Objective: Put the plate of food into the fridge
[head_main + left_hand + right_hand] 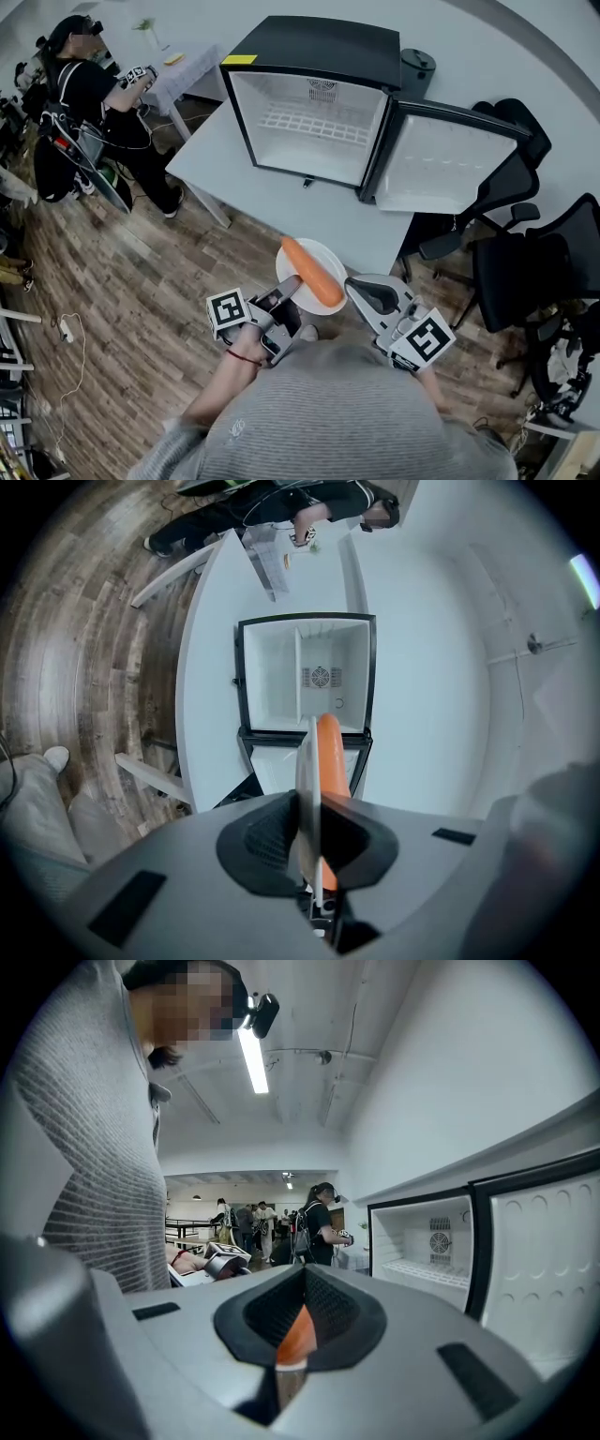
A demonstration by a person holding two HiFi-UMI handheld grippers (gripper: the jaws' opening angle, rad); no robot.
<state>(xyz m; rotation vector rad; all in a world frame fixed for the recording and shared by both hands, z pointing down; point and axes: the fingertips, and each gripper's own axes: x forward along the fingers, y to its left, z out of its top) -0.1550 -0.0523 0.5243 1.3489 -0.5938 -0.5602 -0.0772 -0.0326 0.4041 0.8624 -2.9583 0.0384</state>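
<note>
At the far left a person (89,98) wearing a headset stands on the wood-plank floor (131,300) beside a small cloth-covered table (187,67); a white desk (239,183) reaches from there toward the right, against a pale wall; on it stands the fridge (309,103), black outside and white inside with a wire shelf; a yellow label (239,59) sits on the front left corner of its top, the print too small to read; nearer the camera, the left hand-held gripper (289,284) is pinched on the left rim of the white plate (309,246), its cube showing a black-and-white square marker; the plate is held in the air in front of the open fridge, by the desk's near edge, with a carrot (314,272) lying across it; the right hand-held gripper (361,286) is clamped on the plate's right rim; the fridge door (441,164) hangs wide open to the right; black office chairs (525,262) crowd the far right.
</note>
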